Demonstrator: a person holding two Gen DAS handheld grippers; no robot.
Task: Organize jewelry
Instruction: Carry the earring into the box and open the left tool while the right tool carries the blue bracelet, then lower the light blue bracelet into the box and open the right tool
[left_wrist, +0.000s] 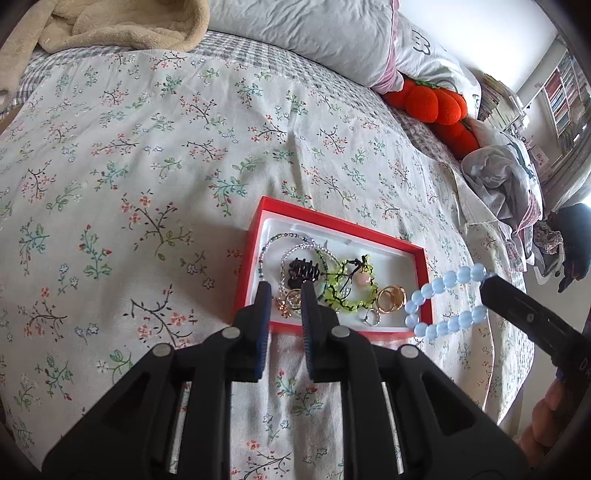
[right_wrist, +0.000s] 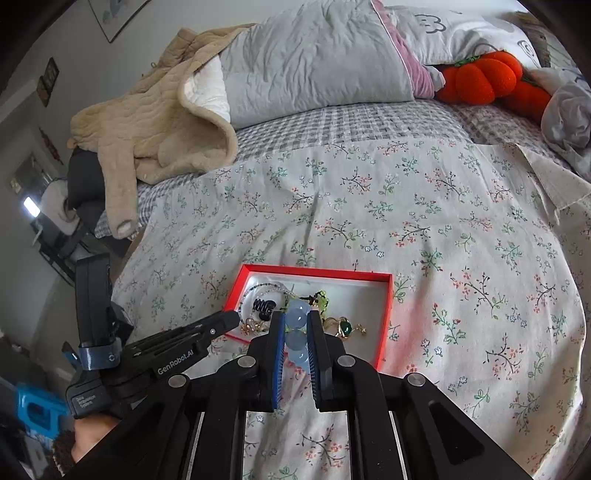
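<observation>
- Step in hand, as I'm reading it: getting the blue bead bracelet (left_wrist: 441, 302) into the red box (left_wrist: 421, 254), which is sitting on the floral sheet (left_wrist: 147, 166) w/ the rest of the jewelry
- Doing it well: bring the loop over a bare patch of the white lining, right half of the box looks freest, then lower till the beads are resting before letting go; dropping from above is risking a bounce over the rim
- Watch the hanging loop: it's dangling over the box's near-right corner, partly outside, so it could end up draped across the rim
- Keep clear of the green bracelet (left_wrist: 351, 288) and gold rings (left_wrist: 391, 295); beads could be snagging there
- Right gripper (right_wrist: 296, 334): jaws nearly together, clamping on the bracelet, 2–3 beads showing between the pads, rest hanging free
- Left gripper (left_wrist: 283, 295): jaws a little apart, holding nothing, tips hovering at the box's near-left edge; can't tell if they're touching it
- Left could be steadying the box if it's sliding on the soft bed
</observation>
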